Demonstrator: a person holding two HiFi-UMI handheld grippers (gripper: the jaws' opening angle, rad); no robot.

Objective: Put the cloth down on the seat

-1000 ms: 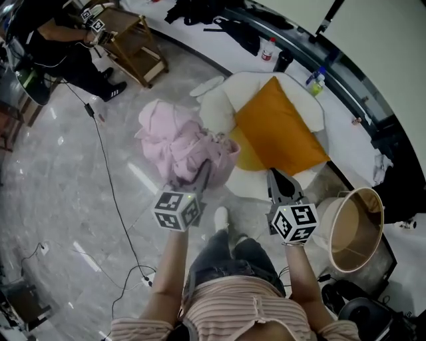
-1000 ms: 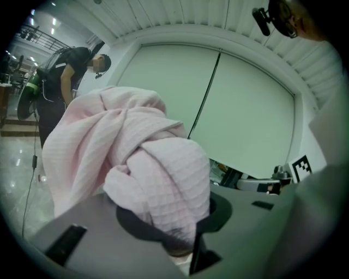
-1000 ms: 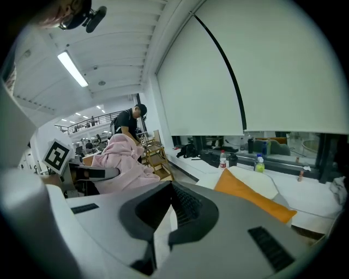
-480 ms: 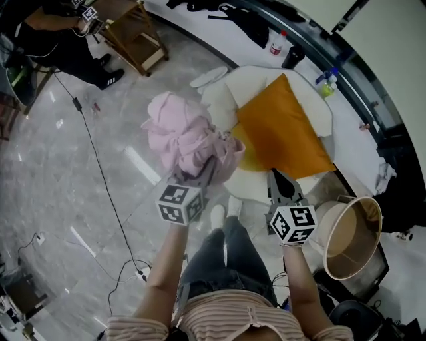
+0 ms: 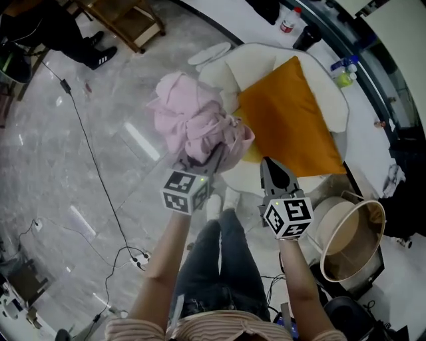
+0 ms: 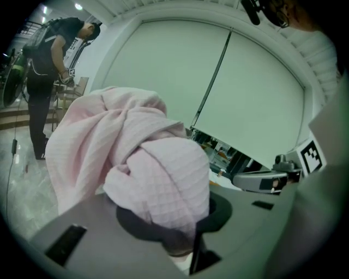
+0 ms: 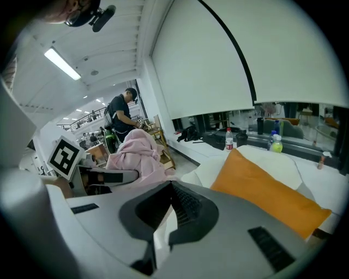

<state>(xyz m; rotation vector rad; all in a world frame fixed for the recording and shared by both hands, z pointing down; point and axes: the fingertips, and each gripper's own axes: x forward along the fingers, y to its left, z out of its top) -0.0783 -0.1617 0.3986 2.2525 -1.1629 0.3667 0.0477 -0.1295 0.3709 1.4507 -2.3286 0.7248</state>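
The left tongs (image 5: 215,153) pinch a fold of the pink cloth (image 5: 194,122), which bulges out from between the jaws in the left gripper view. The right tongs (image 5: 267,164) are pressed together with nothing between them, pointing at the front of the seat (image 5: 243,178). The cloth is bunched in a lump and held up at the left front corner of the white armchair (image 5: 335,101), not lying on the seat. An orange cushion (image 5: 293,114) leans against the chair back.

Just right of the right tongs stands a round basket (image 5: 351,234); only its bare tan inner wall shows. On the white ledge (image 5: 363,126) behind the chair stand a red-labelled bottle (image 5: 287,20) and a green bottle (image 5: 343,76).

The floor (image 5: 73,133) is grey polished stone, with a black cable (image 5: 93,174) trailing across it and a white slipper (image 5: 210,54) near the chair. A wooden frame (image 5: 126,18) and a person in black (image 5: 40,30) are at the far left
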